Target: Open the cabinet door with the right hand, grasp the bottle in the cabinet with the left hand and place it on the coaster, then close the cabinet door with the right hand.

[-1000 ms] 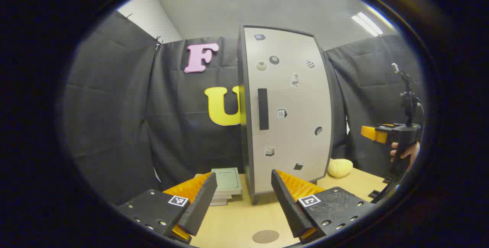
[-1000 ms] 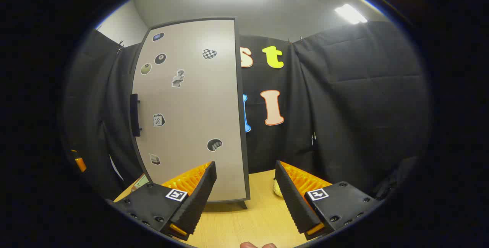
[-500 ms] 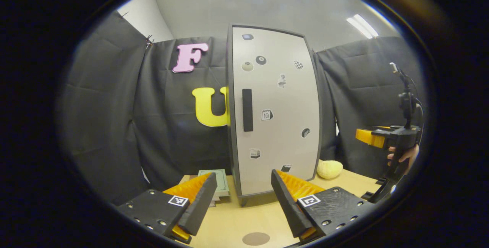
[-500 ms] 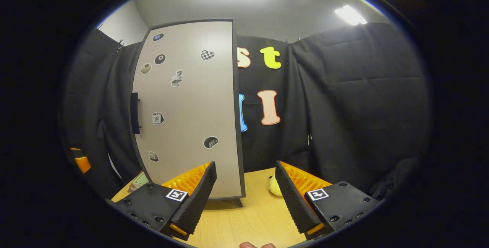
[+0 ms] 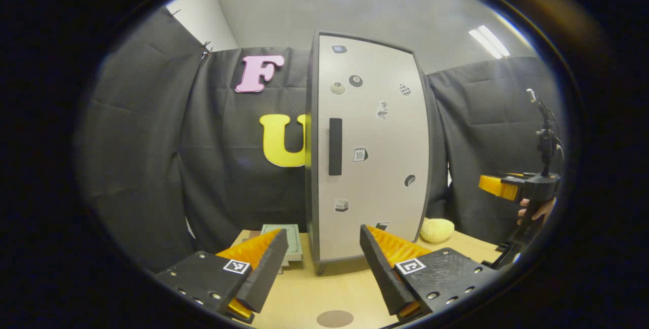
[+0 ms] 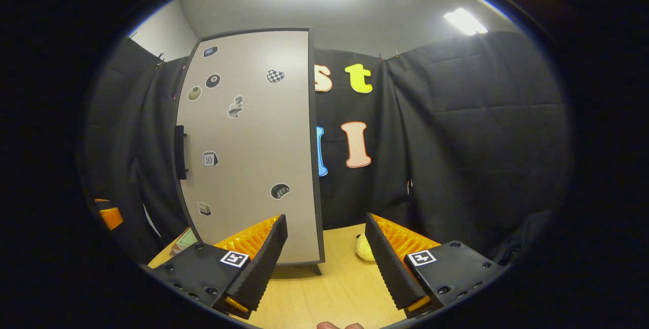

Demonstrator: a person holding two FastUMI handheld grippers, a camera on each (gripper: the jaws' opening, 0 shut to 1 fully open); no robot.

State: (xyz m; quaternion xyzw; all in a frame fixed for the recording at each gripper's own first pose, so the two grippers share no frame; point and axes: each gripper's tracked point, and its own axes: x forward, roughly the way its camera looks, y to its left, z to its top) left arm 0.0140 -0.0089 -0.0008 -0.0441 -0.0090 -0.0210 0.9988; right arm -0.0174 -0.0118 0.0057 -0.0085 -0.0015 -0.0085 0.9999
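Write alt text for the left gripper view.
A closed grey cabinet door with a dark vertical handle stands ahead of the open left gripper. A round coaster lies on the wooden table below; the right gripper hovers far right.

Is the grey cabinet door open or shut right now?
Shut: the grey sticker-covered cabinet door sits flush in its dark frame, black handle untouched, no interior showing.
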